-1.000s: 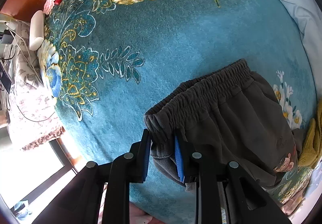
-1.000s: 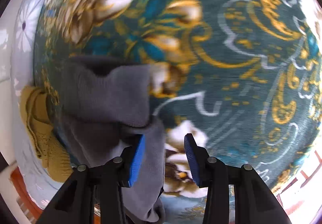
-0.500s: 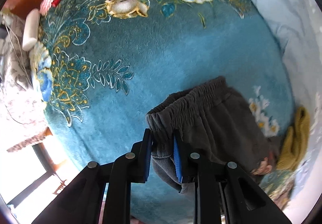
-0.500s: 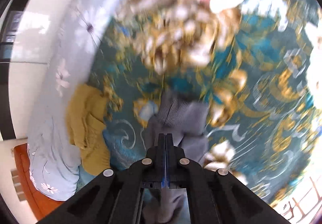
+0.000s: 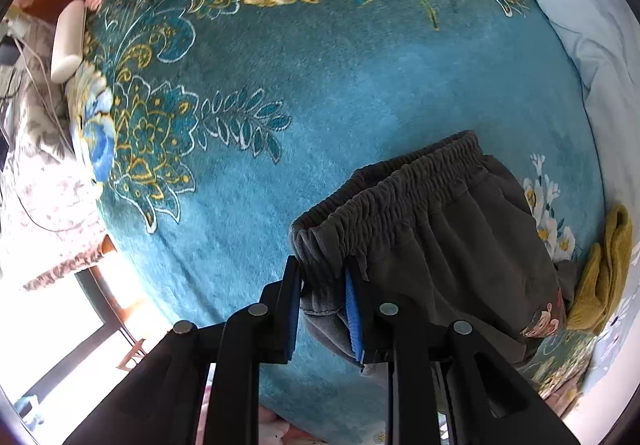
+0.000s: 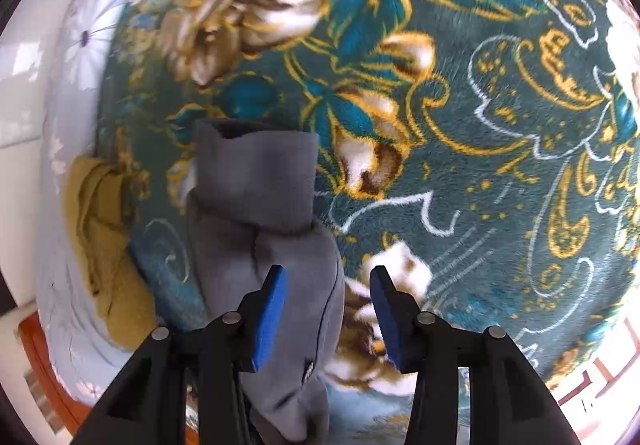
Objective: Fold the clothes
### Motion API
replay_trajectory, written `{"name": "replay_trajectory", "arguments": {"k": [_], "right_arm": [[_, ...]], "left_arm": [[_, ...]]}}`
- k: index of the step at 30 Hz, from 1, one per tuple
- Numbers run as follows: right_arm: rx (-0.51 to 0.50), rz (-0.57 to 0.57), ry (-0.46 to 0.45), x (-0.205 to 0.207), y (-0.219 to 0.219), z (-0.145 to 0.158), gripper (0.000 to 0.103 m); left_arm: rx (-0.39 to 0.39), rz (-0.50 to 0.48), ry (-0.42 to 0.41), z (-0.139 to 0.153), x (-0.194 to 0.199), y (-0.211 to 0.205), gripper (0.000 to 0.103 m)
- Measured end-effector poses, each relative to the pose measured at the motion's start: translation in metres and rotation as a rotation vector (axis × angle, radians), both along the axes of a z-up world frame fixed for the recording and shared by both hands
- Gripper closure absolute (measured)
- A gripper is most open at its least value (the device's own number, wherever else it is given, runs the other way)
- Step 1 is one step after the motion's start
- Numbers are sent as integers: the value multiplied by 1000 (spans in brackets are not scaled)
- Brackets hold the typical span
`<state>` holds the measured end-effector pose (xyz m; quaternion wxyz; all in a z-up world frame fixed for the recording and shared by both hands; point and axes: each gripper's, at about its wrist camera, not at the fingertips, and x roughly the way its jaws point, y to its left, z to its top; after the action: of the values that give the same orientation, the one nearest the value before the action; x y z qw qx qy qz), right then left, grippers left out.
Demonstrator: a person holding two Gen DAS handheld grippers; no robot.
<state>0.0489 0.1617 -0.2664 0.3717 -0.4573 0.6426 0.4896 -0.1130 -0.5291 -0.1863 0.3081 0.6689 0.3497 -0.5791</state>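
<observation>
Between the blue pads of the left gripper (image 5: 323,293) sits a bunched corner of the dark grey trousers (image 5: 432,245), pinched right at the elastic waistband (image 5: 400,189), jaws narrowed onto the cloth. From that grip the waistband runs away up and to the right, and the body of the garment trails off to the right across the teal floral blanket (image 5: 320,85). Over on the other side, the right gripper (image 6: 327,291) stands wide apart, holding nothing; its left pad hangs over a grey trouser leg (image 6: 260,229), its right pad over bare blanket (image 6: 500,165). That leg runs lengthwise away from the claw, ending in a ribbed cuff (image 6: 256,173) that points to the far side. Plenty of open blanket lies left of the waistband and ahead of it. To the right, things tighten: a mustard yellow garment (image 5: 604,265) lies beside the trousers, close to the pale blue sheet (image 5: 580,25) at the blanket's edge.
</observation>
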Motion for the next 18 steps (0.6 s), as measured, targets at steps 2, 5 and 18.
{"name": "replay_trajectory", "arguments": {"k": [2,5,18], "right_arm": [[-11,-6,-17,-6,2,-9,55],[-10,10,-32,-19,4,-14,55],[154,13,173,1,10,72,98]], "left_arm": [[-13,-14,-18,-3,-4,3,81],[-21,-20,-39,-7,-5,4,81],[-39,-36,234,49,-10,0,85]]}}
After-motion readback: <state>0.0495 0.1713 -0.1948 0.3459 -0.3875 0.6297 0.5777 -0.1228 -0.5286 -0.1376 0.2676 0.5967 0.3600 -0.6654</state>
